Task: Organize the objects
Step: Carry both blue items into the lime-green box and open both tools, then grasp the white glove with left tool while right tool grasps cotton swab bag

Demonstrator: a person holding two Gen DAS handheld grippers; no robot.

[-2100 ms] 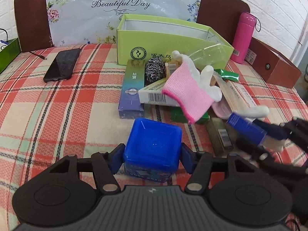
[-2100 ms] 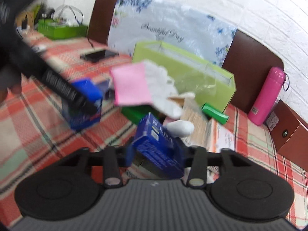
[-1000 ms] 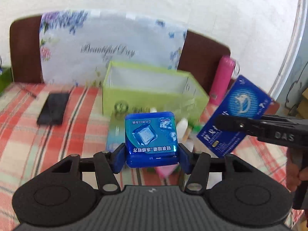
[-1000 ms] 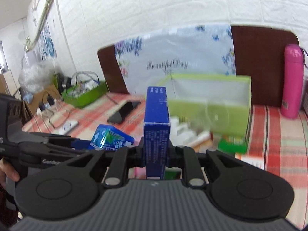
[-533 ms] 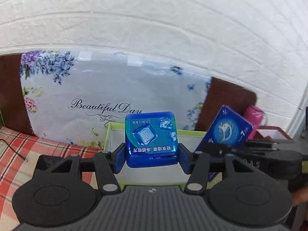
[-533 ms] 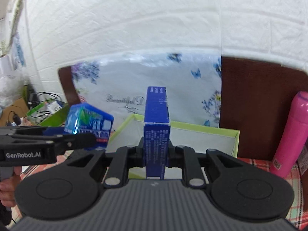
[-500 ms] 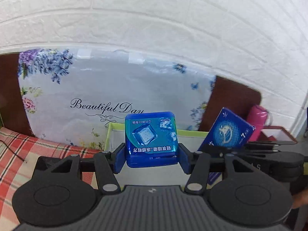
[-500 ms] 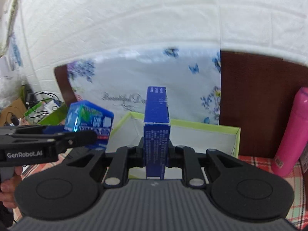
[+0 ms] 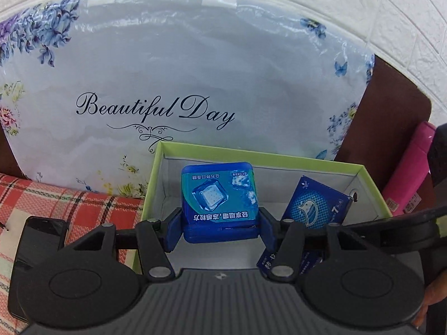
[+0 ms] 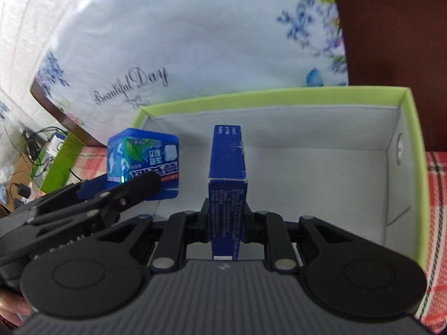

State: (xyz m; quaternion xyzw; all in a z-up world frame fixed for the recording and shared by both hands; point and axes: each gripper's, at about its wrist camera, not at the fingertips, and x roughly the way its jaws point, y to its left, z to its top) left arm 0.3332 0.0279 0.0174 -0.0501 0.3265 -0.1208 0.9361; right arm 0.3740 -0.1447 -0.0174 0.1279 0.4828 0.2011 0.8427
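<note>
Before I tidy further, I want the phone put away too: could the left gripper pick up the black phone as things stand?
Probably not: the left gripper is shut on the blue tub over the green box, and the phone lies off to its side.

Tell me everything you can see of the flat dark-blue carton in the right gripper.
The flat dark-blue carton is thin printed cardboard with white text and a white emblem on its broad face. The right gripper clamps it edge-on and upright over the open lime-green box, beside the left gripper's blue tub.
</note>
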